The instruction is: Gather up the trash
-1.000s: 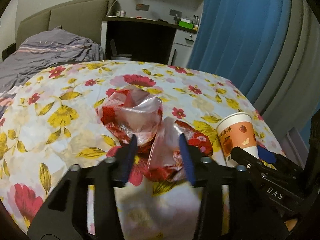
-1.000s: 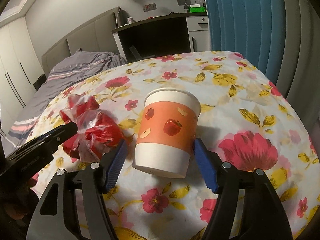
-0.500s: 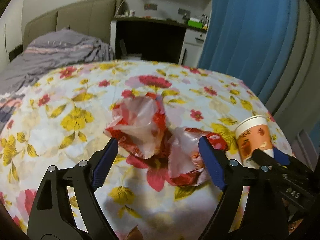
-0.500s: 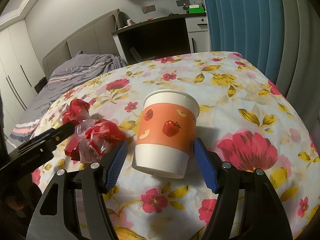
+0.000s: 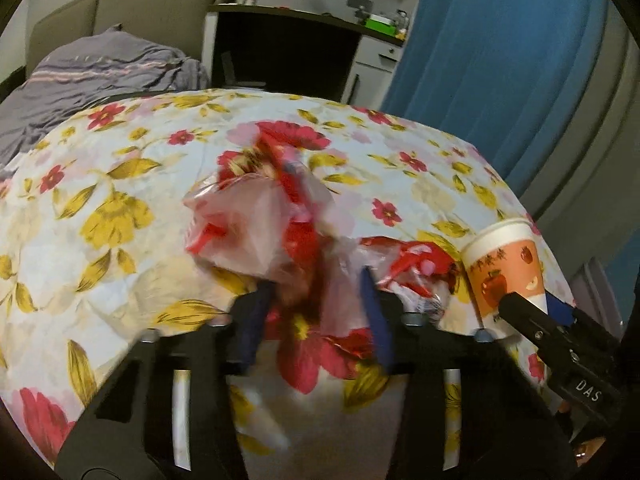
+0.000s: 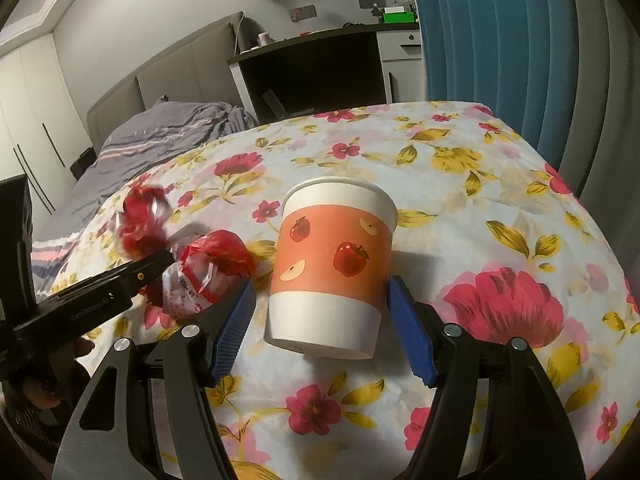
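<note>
A crumpled red and clear plastic bag (image 5: 260, 224) lies on the flowered tablecloth (image 5: 120, 208). My left gripper (image 5: 316, 308) has its blue pads narrowed on the bag's near part, and the image is blurred by motion. The bag also shows in the right wrist view (image 6: 200, 264), with the left gripper's arm across it. An orange and white paper cup (image 6: 332, 268) with apple prints stands upright between the pads of my right gripper (image 6: 322, 320), which is open with small gaps on both sides. The cup also shows in the left wrist view (image 5: 506, 264).
The table's right edge lies near a blue curtain (image 6: 492, 32). A bed with a grey blanket (image 5: 96, 76) is behind the table at the left. A dark desk (image 5: 288, 52) stands at the back.
My left gripper was narrowed around the bag, opened wide half a second ago, and has closed on the bag again. The bag's shape has shifted. The right gripper and cup have stayed put.
</note>
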The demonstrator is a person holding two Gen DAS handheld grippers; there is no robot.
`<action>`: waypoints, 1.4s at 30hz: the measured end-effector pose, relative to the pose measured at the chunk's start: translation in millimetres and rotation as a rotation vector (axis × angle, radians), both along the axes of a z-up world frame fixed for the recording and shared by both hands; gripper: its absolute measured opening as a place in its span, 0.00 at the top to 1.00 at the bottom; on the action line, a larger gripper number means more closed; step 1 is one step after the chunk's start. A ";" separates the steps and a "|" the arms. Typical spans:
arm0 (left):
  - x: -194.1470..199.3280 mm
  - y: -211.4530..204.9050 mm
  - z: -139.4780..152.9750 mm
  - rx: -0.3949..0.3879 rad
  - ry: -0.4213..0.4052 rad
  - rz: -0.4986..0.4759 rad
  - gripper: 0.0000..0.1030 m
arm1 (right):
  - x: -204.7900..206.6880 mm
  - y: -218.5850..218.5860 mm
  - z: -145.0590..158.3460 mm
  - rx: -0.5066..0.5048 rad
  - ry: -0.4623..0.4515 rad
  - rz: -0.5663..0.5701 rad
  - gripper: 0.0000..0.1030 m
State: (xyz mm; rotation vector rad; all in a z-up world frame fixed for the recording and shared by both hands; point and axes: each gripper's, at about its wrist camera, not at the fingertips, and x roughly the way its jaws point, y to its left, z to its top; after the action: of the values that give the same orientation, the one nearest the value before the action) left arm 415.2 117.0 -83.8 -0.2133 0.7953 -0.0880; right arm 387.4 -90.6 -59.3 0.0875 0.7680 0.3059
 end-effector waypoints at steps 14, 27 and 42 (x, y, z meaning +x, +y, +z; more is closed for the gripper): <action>-11.0 -8.8 6.1 -0.007 -0.035 -0.041 1.00 | 2.1 -0.4 -1.4 0.031 0.011 0.020 0.46; -36.5 -7.6 32.0 -0.052 -0.087 -0.008 1.00 | -17.2 -16.3 19.9 0.065 -0.044 -0.004 0.46; -76.0 -125.6 77.0 -0.077 -0.151 -0.196 1.00 | -116.2 -119.6 81.3 0.071 -0.204 -0.127 0.46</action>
State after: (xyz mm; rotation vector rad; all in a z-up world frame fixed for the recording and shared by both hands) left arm 339.2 -8.6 -6.8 -0.1989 0.6615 -0.3169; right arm 271.2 -210.2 21.9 0.1686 0.5465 0.2172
